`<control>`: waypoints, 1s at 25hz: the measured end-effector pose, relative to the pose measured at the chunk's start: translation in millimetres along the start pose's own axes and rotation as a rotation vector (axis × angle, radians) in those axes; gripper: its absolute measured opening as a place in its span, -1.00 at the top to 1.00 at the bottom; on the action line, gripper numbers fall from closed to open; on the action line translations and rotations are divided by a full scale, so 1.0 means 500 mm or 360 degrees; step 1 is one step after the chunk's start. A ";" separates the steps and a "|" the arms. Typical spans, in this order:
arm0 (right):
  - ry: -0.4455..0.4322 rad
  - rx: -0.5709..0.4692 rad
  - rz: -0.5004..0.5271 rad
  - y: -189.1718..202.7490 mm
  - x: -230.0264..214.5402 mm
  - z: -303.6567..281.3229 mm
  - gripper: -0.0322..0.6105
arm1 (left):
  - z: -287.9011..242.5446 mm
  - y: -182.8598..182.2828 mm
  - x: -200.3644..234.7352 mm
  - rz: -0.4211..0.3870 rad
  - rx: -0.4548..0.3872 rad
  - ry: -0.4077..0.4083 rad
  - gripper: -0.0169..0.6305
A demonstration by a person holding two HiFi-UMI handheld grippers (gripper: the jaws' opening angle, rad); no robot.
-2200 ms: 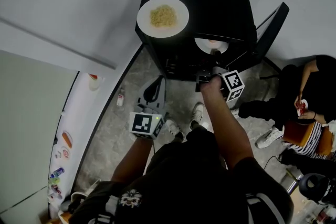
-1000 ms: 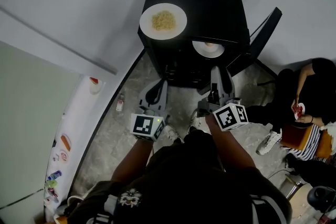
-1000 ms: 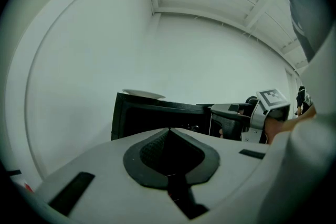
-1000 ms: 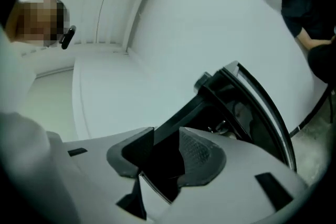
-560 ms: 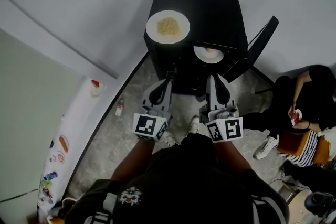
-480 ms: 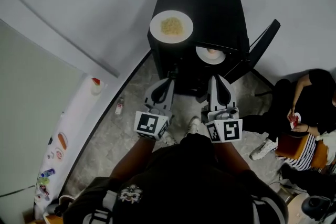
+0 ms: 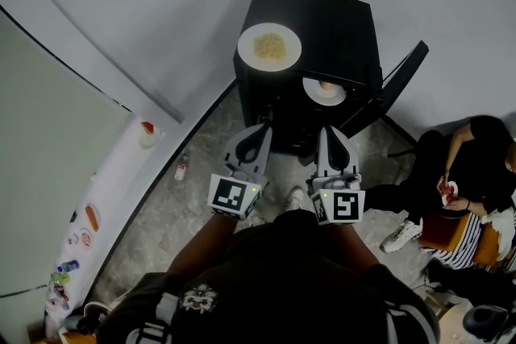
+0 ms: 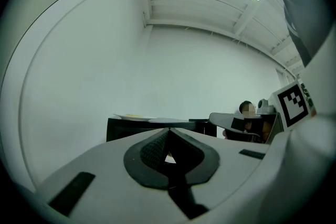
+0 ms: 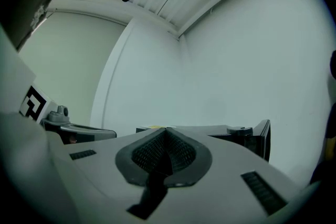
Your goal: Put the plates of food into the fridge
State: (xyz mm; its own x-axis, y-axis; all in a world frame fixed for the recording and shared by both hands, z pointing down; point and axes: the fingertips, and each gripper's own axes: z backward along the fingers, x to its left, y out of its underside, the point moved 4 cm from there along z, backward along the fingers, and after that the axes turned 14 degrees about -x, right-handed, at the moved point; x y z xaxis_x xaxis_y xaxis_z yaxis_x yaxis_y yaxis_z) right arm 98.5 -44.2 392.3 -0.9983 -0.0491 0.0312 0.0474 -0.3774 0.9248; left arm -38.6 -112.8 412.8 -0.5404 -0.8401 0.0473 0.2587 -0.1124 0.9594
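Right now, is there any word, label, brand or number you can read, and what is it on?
No readable text anywhere.
Left marker cube, right marker cube: square patterns, no letters.
Stickers on white surface: too small to read.
Shirt emblem: too blurred to read.

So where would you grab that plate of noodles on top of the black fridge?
I'd take its near rim, coming in level from the front. The plate lies flat at the fridge top's front left corner, noodles heaped in the middle, so the rim is bare. The left gripper looks nearest; it is shut and must open first.
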 end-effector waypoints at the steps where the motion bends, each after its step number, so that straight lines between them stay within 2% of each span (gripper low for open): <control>1: -0.0004 0.0006 -0.0004 0.001 0.002 0.001 0.82 | 0.000 -0.002 -0.001 -0.0013 -0.0006 -0.0006 0.88; 7: -0.0012 0.0005 0.0022 0.000 0.007 -0.004 0.82 | -0.005 -0.010 0.030 0.0005 -0.0038 -0.0102 0.88; 16: -0.0050 0.0021 0.0041 0.006 0.007 -0.012 0.82 | -0.034 -0.023 0.067 0.0017 -0.0057 -0.0100 0.88; 25: -0.0096 -0.0011 -0.0001 0.012 -0.012 -0.042 0.82 | -0.074 -0.045 0.068 0.0278 -0.0207 -0.0084 0.88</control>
State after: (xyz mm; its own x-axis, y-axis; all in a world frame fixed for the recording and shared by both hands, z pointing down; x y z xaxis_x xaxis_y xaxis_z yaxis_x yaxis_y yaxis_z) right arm 105.2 -65.6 389.9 -0.9985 0.0069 0.0538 0.0470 -0.3838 0.9222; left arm -32.9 -158.3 382.7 -0.5186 -0.8242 0.2273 0.4514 -0.0381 0.8915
